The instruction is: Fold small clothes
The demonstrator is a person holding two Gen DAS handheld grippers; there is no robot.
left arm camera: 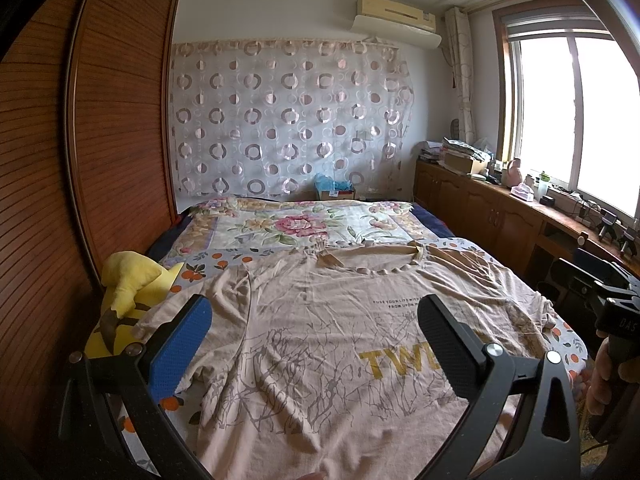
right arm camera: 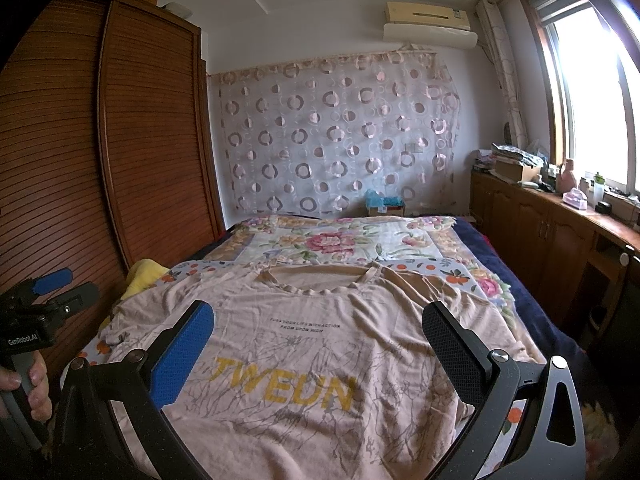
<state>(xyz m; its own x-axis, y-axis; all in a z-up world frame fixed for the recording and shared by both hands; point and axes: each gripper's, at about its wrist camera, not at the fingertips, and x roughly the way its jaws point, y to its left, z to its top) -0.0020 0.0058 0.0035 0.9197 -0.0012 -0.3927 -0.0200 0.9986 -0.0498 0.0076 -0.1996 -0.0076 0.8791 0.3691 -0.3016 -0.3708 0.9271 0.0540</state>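
Observation:
A beige T-shirt (left arm camera: 320, 344) with yellow lettering and a grey branch print lies spread flat, front up, on the bed, collar at the far end. The same T-shirt (right arm camera: 312, 360) fills the middle of the right wrist view. My left gripper (left arm camera: 316, 320) hovers open above the shirt's lower left part, nothing between its fingers. My right gripper (right arm camera: 320, 328) is open over the shirt's lower right part, also holding nothing. The left sleeve is wrinkled; the right sleeve bunches near the bed's edge.
The bed (left arm camera: 312, 224) carries a floral cover beyond the shirt. A yellow plush toy (left arm camera: 128, 284) lies at the shirt's left, against the wooden wardrobe (left arm camera: 100, 140). A low wooden cabinet (left arm camera: 500, 208) with clutter runs under the window at right. A hand (right arm camera: 24, 384) grips the other gripper's handle.

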